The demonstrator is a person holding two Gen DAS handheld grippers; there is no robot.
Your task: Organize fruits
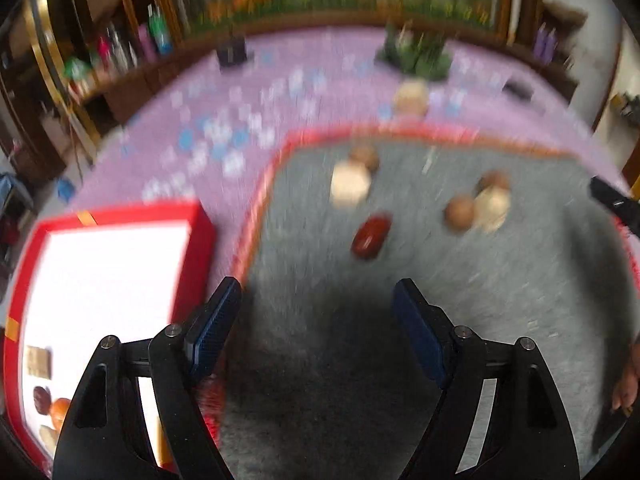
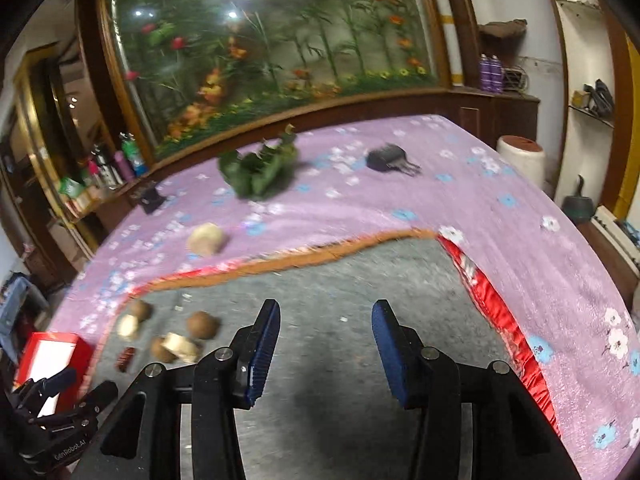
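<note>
- Red date [image 1: 371, 236]: on grey mat [image 1: 500, 288], right of red box [image 1: 200, 240]; probably light, firm, smooth; pinch across its narrow middle.
- Left gripper [image 1: 318, 320]: jaws apart, empty.
- Right gripper [image 2: 325, 344]: jaws apart, empty.

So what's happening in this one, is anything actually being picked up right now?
Nothing is held at this moment. A person works two handheld grippers over a grey mat on a purple floral cloth. The left gripper and right gripper are both open and empty. Several fruits remain on the mat, among them a dark red one and a brown round one. A red box left of the mat already holds a few pieces.
</note>
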